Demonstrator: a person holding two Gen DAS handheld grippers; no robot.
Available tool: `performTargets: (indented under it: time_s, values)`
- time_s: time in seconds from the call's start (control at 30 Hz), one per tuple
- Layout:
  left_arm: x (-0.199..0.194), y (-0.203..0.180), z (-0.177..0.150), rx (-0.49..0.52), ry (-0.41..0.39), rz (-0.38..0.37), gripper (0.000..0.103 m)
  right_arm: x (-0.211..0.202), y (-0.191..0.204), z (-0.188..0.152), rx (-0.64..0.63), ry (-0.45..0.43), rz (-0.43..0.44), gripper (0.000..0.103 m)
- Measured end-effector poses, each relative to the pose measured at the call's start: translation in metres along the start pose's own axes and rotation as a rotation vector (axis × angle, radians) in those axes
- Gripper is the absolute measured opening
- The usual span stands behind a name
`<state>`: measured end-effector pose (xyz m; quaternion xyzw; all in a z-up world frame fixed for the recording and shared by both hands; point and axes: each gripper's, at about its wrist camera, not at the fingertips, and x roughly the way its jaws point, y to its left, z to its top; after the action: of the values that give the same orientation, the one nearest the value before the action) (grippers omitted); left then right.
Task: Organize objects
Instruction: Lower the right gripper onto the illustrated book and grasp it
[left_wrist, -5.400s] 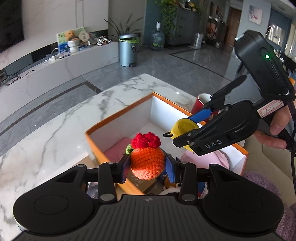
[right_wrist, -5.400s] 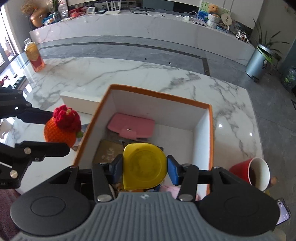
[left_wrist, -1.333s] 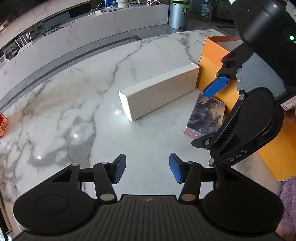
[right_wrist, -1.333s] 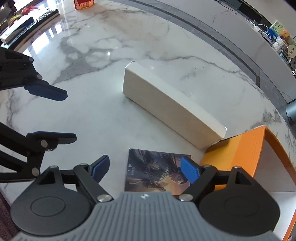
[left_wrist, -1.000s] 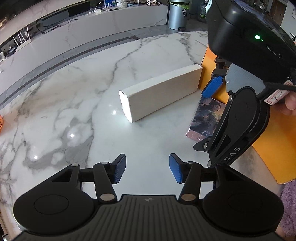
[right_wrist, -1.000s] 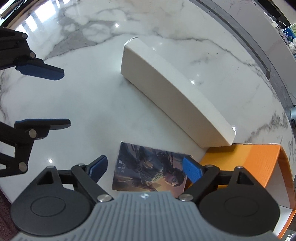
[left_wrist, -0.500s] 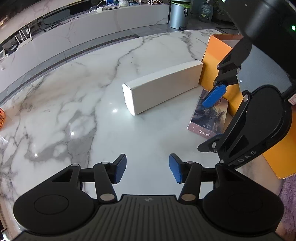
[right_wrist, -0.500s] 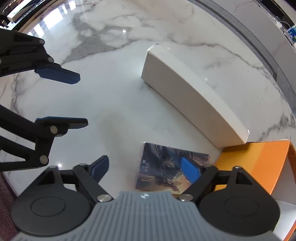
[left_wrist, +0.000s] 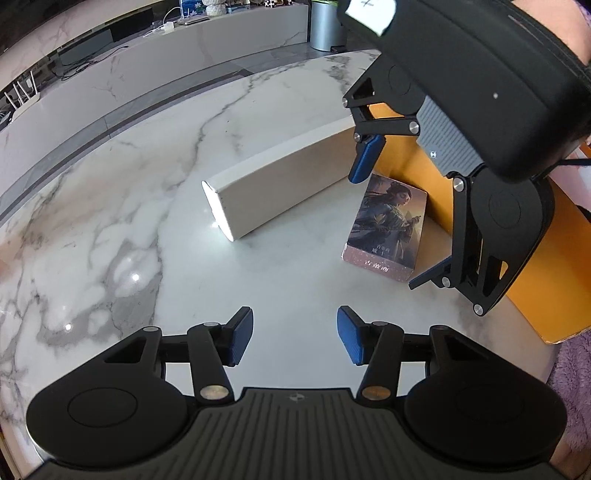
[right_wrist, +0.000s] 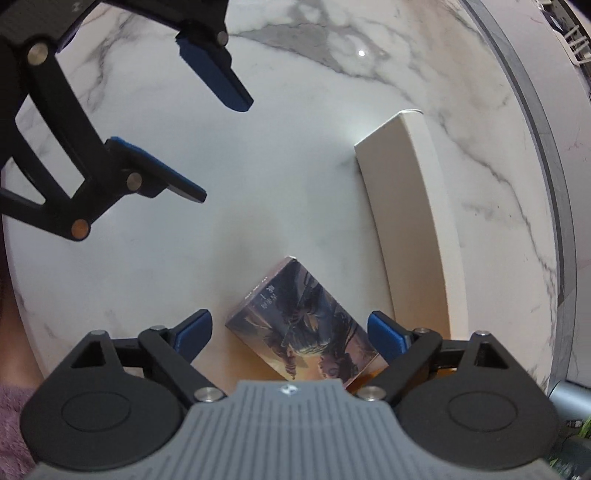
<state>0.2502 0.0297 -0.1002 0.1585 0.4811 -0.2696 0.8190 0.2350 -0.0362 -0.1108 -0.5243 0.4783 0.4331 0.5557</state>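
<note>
A small illustrated box (left_wrist: 388, 225) with a printed figure lies flat on the marble table beside the orange storage box (left_wrist: 546, 236). My right gripper (right_wrist: 290, 332) is open and points down over the illustrated box (right_wrist: 303, 325), its fingers on either side of it and apart from it. It also shows in the left wrist view (left_wrist: 391, 225). My left gripper (left_wrist: 294, 334) is open and empty over bare marble, nearer the table's front edge. A long white box (left_wrist: 280, 192) lies behind the illustrated box; it also shows in the right wrist view (right_wrist: 413, 221).
The marble table (left_wrist: 110, 229) spreads to the left. A grey bin (left_wrist: 327, 26) and a low white counter (left_wrist: 147, 59) stand beyond the table. A purple fuzzy fabric (left_wrist: 572, 376) lies at the right edge.
My right gripper has turned and come down over the illustrated box, which now sits between its fingers. My left gripper has stayed open and almost still.
</note>
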Motion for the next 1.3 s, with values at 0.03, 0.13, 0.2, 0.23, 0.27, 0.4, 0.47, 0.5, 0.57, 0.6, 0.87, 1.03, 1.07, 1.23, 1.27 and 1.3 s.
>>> performTargets:
  time_s: [0.03, 0.13, 0.2, 0.23, 0.27, 0.4, 0.47, 0.5, 0.57, 0.6, 0.87, 1.03, 1.07, 1.23, 1.27, 1.3]
  values:
    - [0.000, 0.000, 0.001, 0.006, 0.000, 0.001, 0.060, 0.003, -0.002, 0.000, -0.012, 0.003, 0.003, 0.093]
    - [-0.001, 0.002, 0.002, 0.018, -0.005, 0.005, 0.060, 0.011, -0.008, -0.001, -0.014, 0.023, 0.036, 0.093]
    - [-0.003, 0.004, 0.003, 0.025, -0.013, 0.001, 0.060, 0.013, -0.011, -0.001, 0.002, 0.028, 0.040, 0.091]
    - [-0.003, 0.005, 0.004, 0.027, -0.015, 0.000, 0.060, 0.013, -0.014, -0.001, 0.026, 0.027, 0.046, 0.090]
    - [-0.004, 0.005, 0.005, 0.030, -0.017, 0.001, 0.060, 0.014, -0.018, 0.000, 0.067, 0.029, 0.060, 0.089]
    - [-0.004, 0.009, 0.008, 0.047, -0.014, 0.020, 0.060, 0.019, -0.039, 0.000, 0.298, 0.036, 0.180, 0.080]
    - [-0.005, 0.012, 0.010, 0.056, -0.022, 0.019, 0.060, 0.016, -0.047, -0.002, 0.405, 0.009, 0.192, 0.075]
    - [-0.006, 0.013, 0.010, 0.064, -0.033, 0.014, 0.060, 0.015, -0.051, -0.004, 0.464, -0.004, 0.210, 0.075]
    - [-0.007, 0.014, 0.014, 0.091, -0.040, 0.022, 0.060, 0.014, -0.058, -0.008, 0.542, -0.029, 0.246, 0.075]
    - [-0.007, 0.014, 0.018, 0.110, -0.039, 0.029, 0.061, 0.013, -0.060, -0.010, 0.554, -0.038, 0.258, 0.075]
    - [0.004, 0.006, 0.050, 0.360, -0.062, 0.069, 0.076, -0.001, -0.066, -0.015, 0.500, -0.053, 0.216, 0.087]
    - [0.023, 0.005, 0.071, 0.469, -0.071, 0.093, 0.081, 0.003, -0.069, -0.017, 0.525, -0.026, 0.193, 0.087]
    - [0.030, 0.005, 0.075, 0.482, -0.062, 0.078, 0.081, 0.004, -0.068, -0.018, 0.533, -0.020, 0.190, 0.088]
    - [0.054, 0.010, 0.086, 0.509, -0.073, 0.016, 0.080, 0.008, -0.074, -0.023, 0.560, -0.024, 0.214, 0.082]
    - [0.056, 0.012, 0.088, 0.501, -0.080, 0.000, 0.080, 0.008, -0.077, -0.024, 0.578, -0.030, 0.227, 0.080]
    - [0.059, 0.013, 0.090, 0.496, -0.085, -0.018, 0.080, 0.009, -0.081, -0.025, 0.593, -0.034, 0.237, 0.079]
